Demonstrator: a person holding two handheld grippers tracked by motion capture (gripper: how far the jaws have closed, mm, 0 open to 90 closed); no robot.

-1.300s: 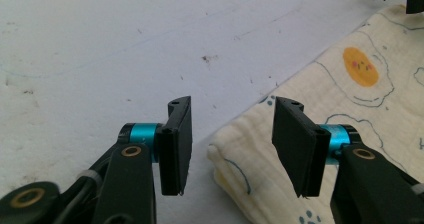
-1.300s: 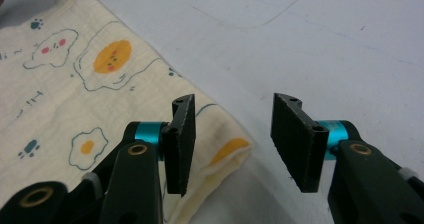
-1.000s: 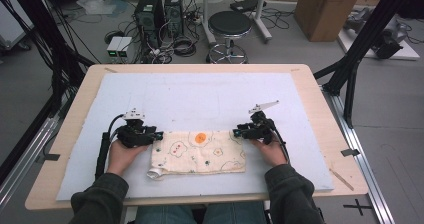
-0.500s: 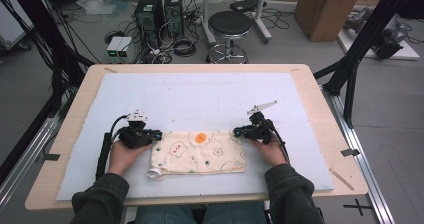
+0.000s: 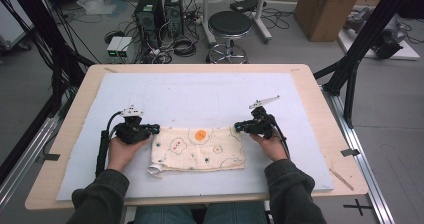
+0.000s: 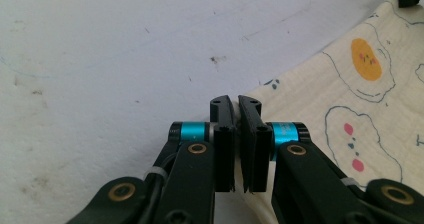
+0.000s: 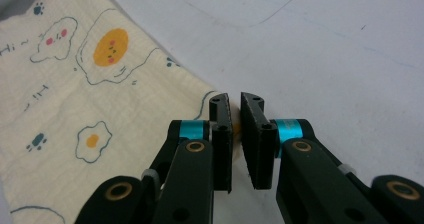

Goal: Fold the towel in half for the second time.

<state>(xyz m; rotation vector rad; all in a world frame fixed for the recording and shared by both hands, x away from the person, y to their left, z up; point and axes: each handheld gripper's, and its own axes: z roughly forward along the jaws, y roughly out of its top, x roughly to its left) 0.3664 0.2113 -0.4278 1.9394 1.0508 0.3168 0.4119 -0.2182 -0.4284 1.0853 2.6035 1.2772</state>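
We start at the left gripper (image 5: 155,129), whose black jaws have just been closing and now stand clenched on the far left corner of the cream cotton cloth printed with fried eggs and paw marks (image 5: 199,148). In the left gripper view that gripper (image 6: 237,106) has only a thin slit between its pads, and the cloth's (image 6: 350,104) corner runs right into that slit. Over on the other side, the right gripper (image 5: 238,127) has likewise just been closing, and it is pinched on the far right corner of the same cloth. In the right gripper view the gripper (image 7: 235,104) shows its jaws nearly together with the cloth's (image 7: 85,94) edge tucked between the pads.

Moving outward, we see the cloth lying flat as a folded rectangle on the pale blue-white mat (image 5: 200,91), stretched between the two grippers, its near left end rolled into a small open tube. An orange yolk print sits near its far edge, about midway between the grippers. The person's left hand (image 5: 122,151) and right hand (image 5: 270,146) grip the tools from the near side, dark green sleeves coming in from the bottom. The mat covers most of the light wooden table (image 5: 330,134). Beyond the table stand a black round stool (image 5: 229,25) and a brown cardboard box (image 5: 327,9) on the grey floor.
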